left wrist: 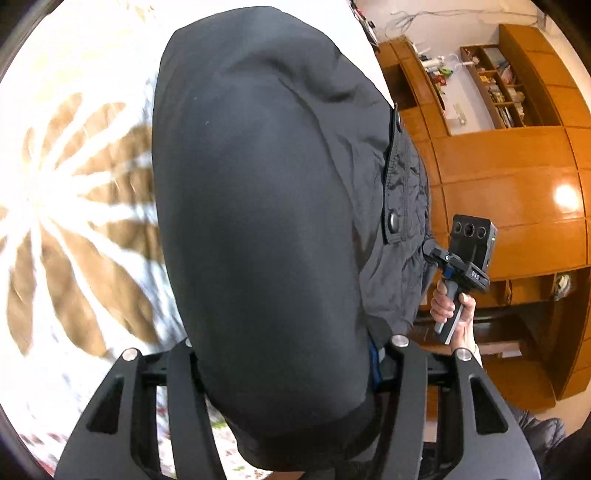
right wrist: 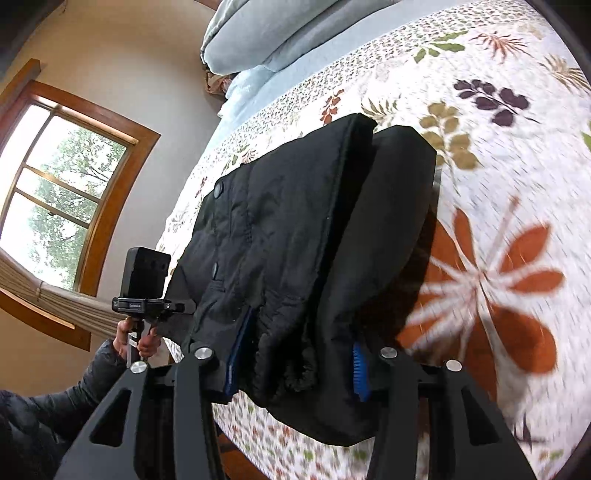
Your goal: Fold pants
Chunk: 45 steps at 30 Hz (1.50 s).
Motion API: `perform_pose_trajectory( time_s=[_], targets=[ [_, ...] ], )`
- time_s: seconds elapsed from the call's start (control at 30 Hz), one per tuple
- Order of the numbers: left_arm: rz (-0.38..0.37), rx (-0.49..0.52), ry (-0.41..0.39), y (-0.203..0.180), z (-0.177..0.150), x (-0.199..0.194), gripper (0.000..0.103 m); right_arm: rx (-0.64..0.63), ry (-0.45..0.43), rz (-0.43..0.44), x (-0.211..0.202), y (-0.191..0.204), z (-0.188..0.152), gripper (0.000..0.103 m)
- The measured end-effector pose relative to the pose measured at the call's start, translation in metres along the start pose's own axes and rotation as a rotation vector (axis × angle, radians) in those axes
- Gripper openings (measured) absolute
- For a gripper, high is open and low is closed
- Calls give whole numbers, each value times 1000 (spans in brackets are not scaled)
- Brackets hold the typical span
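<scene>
Pants, black and padded, are clamped in both grippers and hang between them above a bed. In the right wrist view, the right gripper has its two fingers closed on a bunched fold of the dark fabric, with a blue finger pad showing on the right side and another blue strip on the left. From there the pants run away from the camera as two thick layers with snap buttons along the left edge, their far end hanging over the floral bedspread. To the left in this view, the person's left hand grips the upright handle of the left gripper, which points into the fabric edge; a puffy dark sleeve leads back from that hand. A wood-framed window is further left, and grey pillows lie at the far end of the bed. In the left wrist view, the left gripper is closed on the pants, which fill the middle of the picture as one smooth dark bulge, hiding the fingertips. Only this view shows the right hand around its handle at the right, and orange wooden cabinets with shelves beyond it.
</scene>
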<state>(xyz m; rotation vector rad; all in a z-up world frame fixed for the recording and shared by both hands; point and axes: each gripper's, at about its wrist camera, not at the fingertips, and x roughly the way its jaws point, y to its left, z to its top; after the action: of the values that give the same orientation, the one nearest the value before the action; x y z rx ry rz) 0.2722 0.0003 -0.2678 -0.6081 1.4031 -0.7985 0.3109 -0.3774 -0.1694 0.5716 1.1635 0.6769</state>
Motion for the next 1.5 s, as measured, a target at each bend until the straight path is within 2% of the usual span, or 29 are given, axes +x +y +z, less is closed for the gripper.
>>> perform_pose_trajectory(
  time_s=[0.4, 0.8, 1.1, 1.3, 1.33, 1.5],
  targets=[
    [17, -36, -49, 29, 29, -23, 59, 6, 5, 28, 24, -6, 29, 47],
    [10, -30, -42, 21, 28, -19, 64, 45, -1, 57, 18, -19, 19, 51],
    [25, -32, -39, 13, 32, -20, 66, 79, -11, 41, 17, -22, 21, 59],
    [79, -22, -53, 8, 24, -31, 72, 77, -49, -21, -5, -16, 18, 68],
    [91, -22, -62, 7, 21, -35, 74, 83, -65, -17, -12, -16, 16, 73],
    [142, -11, -114, -1, 9, -59, 78, 98, -115, 54, -39, -9, 6, 77]
  ],
)
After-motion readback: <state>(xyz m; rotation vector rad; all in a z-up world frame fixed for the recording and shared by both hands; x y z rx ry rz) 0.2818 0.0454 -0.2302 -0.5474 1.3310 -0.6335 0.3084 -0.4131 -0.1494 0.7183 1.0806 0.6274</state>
